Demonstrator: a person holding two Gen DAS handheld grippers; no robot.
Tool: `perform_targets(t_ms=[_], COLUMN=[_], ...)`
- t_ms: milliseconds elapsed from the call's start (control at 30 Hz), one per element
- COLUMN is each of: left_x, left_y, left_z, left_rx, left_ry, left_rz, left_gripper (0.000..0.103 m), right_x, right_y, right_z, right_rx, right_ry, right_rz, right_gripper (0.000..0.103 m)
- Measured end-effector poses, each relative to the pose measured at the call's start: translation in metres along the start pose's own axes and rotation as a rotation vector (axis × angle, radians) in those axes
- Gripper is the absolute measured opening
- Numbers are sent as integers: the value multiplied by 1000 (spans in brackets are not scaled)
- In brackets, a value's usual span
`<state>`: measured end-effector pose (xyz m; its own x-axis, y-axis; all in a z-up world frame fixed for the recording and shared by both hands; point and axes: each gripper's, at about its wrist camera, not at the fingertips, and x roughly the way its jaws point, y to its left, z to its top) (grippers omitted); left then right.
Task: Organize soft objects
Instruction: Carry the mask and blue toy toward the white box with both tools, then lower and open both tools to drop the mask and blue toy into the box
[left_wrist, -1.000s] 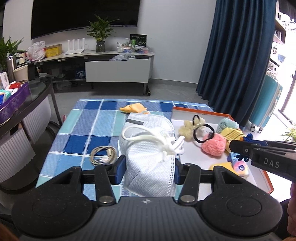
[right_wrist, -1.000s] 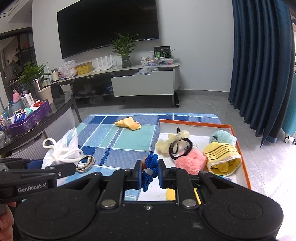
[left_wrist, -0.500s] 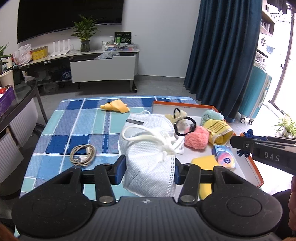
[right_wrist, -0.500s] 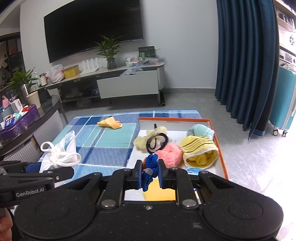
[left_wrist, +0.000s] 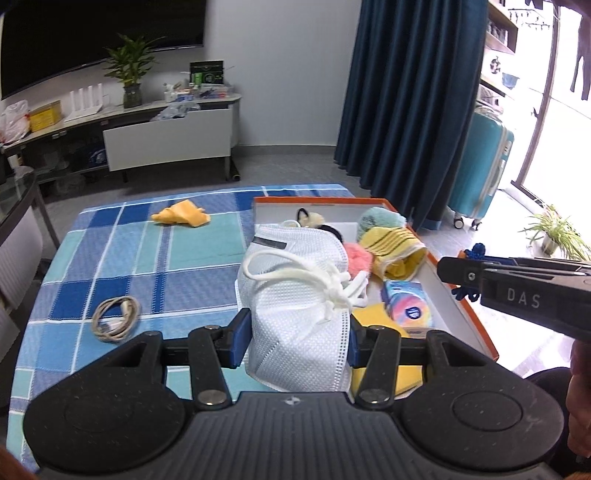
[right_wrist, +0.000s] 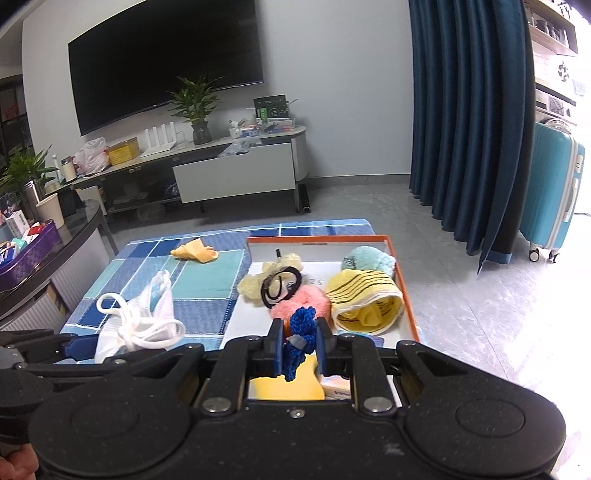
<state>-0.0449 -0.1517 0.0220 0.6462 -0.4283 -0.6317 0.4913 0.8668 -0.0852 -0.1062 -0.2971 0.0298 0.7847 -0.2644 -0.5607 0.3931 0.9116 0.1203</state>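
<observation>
Gripping the white mesh face mask (left_wrist: 301, 314) across its body, the left gripper (left_wrist: 293, 334) has both blue pads pressed into the fabric, and the mask stands up between them with its knotted ear loops flopped over the top, so nothing drags on the cloth below. It hangs above the near edge of the orange-rimmed tray (left_wrist: 463, 306), right where the checked tablecloth (left_wrist: 122, 254) meets it, which reads as a carry toward the tray, not a pick. Over on the other side, the right gripper (right_wrist: 299, 345) is squeezed nearly together on a blue knitted cord piece (right_wrist: 301, 332), its loose end dangling below the pads, poised over the tray's near end. Both soft things, I'd say, are being brought in as a pair. Inside the tray the far end is already crowded: a pink fluffy scrunchie (right_wrist: 301, 304), a black hair tie (right_wrist: 279, 286), a yellow striped sock (right_wrist: 364, 301), a teal pom (right_wrist: 367, 258). That leaves the nearer floor of the tray as the likely drop zone. Still out on the tablecloth sit a yellow cloth (left_wrist: 181, 217) at the far side and a coiled cable (left_wrist: 116, 318) close to the left gripper, well apart from each other.
</observation>
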Motion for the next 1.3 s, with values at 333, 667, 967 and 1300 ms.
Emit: perform_targets(t_ms=[333,667,967,1300], left_x=[11,27,38,49], left_y=[-19,-30,-36,-39], left_z=[8,12,16,19], left_rx=[35,54,64,66], left_ry=[2,15,26,43], left_rz=[-42,-75,-83,-91], left_gripper=[50,50,50,50], right_x=[-1,3,15,32], right_y=[-21,-36,-42,-43], right_z=[2,12,21,24], right_rx=[26,38,32,32], right_ry=[-1,-12,-6,12], right_rz=[-32,-56,-56,-56], right_gripper=[22,22,23,23])
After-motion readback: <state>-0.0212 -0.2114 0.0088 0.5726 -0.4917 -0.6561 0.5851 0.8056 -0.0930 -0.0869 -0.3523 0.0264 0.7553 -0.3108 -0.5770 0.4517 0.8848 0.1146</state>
